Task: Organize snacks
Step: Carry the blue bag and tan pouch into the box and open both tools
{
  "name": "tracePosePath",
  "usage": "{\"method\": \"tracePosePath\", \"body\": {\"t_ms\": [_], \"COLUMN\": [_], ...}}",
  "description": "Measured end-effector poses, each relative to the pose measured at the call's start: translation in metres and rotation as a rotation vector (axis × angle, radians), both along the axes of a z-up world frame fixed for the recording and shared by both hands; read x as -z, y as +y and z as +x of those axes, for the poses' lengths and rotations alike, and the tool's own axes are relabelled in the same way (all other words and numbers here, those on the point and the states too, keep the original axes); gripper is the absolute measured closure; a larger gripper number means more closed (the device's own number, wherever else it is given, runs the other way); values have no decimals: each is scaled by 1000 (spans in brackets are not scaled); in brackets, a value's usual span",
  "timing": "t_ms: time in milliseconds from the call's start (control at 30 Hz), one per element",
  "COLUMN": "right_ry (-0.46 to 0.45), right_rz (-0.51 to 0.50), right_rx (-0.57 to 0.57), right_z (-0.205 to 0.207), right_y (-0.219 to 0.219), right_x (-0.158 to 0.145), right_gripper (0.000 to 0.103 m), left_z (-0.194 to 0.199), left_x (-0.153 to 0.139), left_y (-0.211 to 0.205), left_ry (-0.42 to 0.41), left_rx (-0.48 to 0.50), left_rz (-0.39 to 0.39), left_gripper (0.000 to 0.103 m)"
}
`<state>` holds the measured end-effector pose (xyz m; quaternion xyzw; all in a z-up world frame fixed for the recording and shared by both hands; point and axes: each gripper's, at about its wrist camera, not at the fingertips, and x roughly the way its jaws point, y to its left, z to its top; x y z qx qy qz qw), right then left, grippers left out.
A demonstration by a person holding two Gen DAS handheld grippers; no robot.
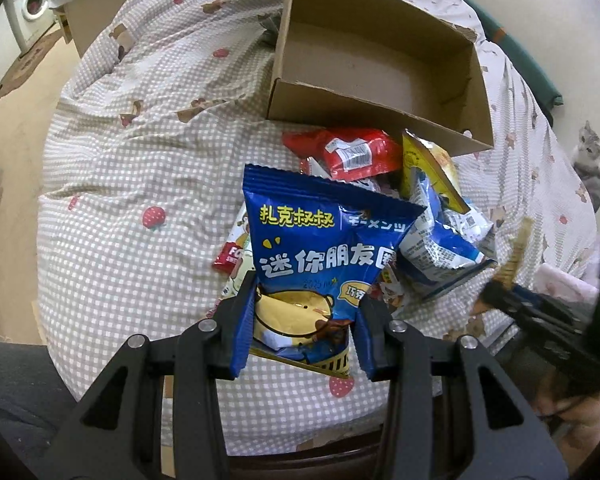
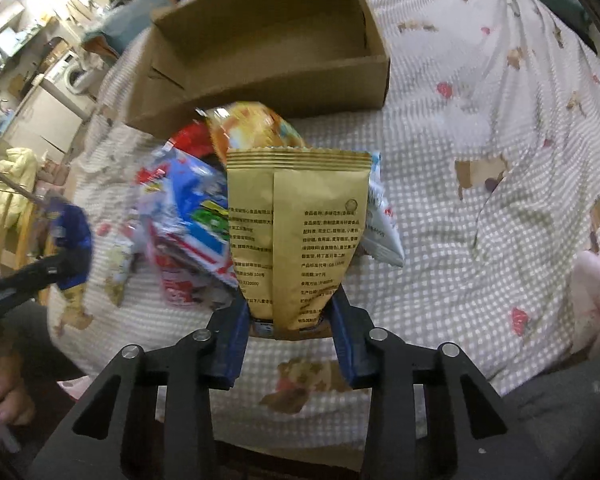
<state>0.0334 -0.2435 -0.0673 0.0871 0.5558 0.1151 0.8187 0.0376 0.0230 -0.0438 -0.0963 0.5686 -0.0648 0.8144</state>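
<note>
Blue snack bag (image 1: 324, 240) sits clamped between the left gripper (image 1: 304, 320) fingers in the left wrist view, pinched at its bottom end so the printed face stands up toward the camera and the pack hangs clear of the pile. Pile of snack packets (image 1: 400, 200) lies on the checked bedsheet (image 1: 140, 160) just near of the cardboard box (image 1: 380, 68); a red packet (image 1: 348, 152) on the far side of the pile almost touches the box's near wall. Box is open-topped and looks empty from here, so I'd judge it's the drop target and sorting has barely begun. Right gripper (image 1: 496, 292) shows at the right edge, gripping the edge of a tan pack; a cat (image 1: 590, 160) watches from the far right. Right wrist view: right gripper (image 2: 290, 320) is closed on a tan kraft snack pouch (image 2: 296, 232), back label facing the camera, gripped low so the pouch stands upright above the pile. Cardboard box (image 2: 268, 40) is directly far of it, a short carry away. Left gripper (image 2: 66, 240) is blurred at the left edge with blue packaging in it. Both packs held low probably leaves the tops free to tip over the box wall.
</note>
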Motion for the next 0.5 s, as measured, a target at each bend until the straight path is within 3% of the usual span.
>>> {"method": "tracePosePath", "body": {"t_ms": [200, 500], "right_ry": [-70, -164], "right_rz": [58, 105], "right_rx": [13, 12], "right_z": [-3, 27], "right_y": [-16, -28], "right_x": [-38, -69], "right_gripper": [64, 64], "left_z": [1, 38], "left_x": [-6, -46], "left_y": [1, -1], "left_ry": [-38, -116], "left_rx": [-16, -36], "left_rz": [30, 53], "left_gripper": [65, 65]}}
